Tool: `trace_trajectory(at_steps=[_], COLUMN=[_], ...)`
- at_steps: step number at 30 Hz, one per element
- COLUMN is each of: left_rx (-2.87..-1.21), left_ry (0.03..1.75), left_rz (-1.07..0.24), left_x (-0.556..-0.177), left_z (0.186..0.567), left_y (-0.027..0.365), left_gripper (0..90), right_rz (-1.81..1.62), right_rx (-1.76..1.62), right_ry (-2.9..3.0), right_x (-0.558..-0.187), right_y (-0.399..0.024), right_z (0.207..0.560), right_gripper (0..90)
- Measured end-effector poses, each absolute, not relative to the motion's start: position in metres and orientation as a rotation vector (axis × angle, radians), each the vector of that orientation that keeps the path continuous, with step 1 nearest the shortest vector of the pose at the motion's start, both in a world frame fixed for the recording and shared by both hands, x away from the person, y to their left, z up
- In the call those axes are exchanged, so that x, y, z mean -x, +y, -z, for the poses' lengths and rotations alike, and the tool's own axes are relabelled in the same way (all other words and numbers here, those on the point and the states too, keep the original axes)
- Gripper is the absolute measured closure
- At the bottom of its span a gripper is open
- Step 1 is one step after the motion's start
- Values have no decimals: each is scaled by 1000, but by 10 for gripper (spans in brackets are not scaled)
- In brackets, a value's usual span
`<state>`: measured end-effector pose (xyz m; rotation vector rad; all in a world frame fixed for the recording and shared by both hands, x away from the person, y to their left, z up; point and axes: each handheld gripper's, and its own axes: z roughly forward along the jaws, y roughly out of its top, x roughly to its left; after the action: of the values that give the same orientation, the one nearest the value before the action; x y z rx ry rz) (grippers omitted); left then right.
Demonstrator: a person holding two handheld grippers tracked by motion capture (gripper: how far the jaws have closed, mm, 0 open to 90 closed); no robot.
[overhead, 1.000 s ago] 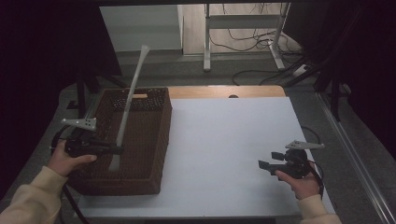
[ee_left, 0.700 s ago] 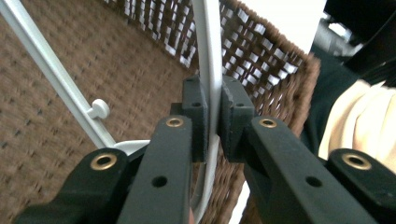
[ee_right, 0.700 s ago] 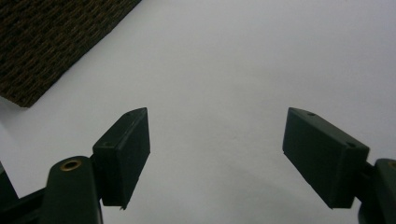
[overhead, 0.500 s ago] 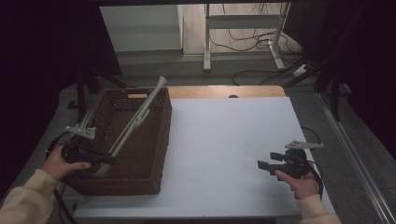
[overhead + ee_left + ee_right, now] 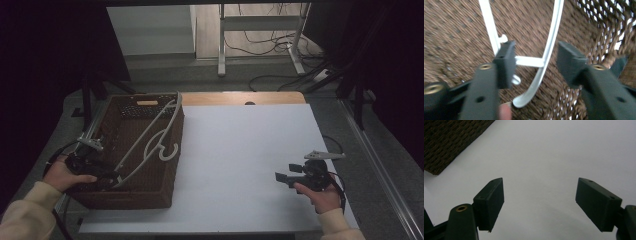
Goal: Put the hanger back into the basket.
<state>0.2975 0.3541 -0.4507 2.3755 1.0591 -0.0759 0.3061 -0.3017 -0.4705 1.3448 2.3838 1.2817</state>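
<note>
A dim lab or test room: a white-topped work table stands near, with loose black cables and a grey metal frame stand on the far floor.

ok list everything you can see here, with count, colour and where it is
Basket: one, dark brown woven, on the left side of the table.
Hanger: one, white, lying in the basket with its far end up on the far right corner of the rim.
Table: one, white top with a wooden strip at the far edge.
Metal stand: one, pale grey, on the floor beyond the table.
Cables: several, dark, on the floor beyond the table.
Left tongs: one, black, in the basket, jaws apart either side of the hanger, just opened.
Right tongs: one, black, open over the table's near right.
</note>
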Motion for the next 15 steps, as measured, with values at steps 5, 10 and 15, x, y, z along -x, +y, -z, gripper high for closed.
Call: trace_trajectory(at_steps=[5, 10, 15], left_rx=[-2356, -2294, -2262], left_ry=[1059, 1013, 979], left_rz=[7, -20, -52], left_x=[-296, -294, -291], left_z=[445, 434, 429], left_y=[349, 339, 328], left_gripper=[374, 327, 299], right_rz=[-1286, -1288, -1288], right_rx=[-1342, -1339, -1339], right_ry=[2382, 2378, 2375], right_x=[-306, -306, -306], right_y=[-301, -301, -302], right_z=[470, 470, 469], right_gripper=[226, 226, 225])
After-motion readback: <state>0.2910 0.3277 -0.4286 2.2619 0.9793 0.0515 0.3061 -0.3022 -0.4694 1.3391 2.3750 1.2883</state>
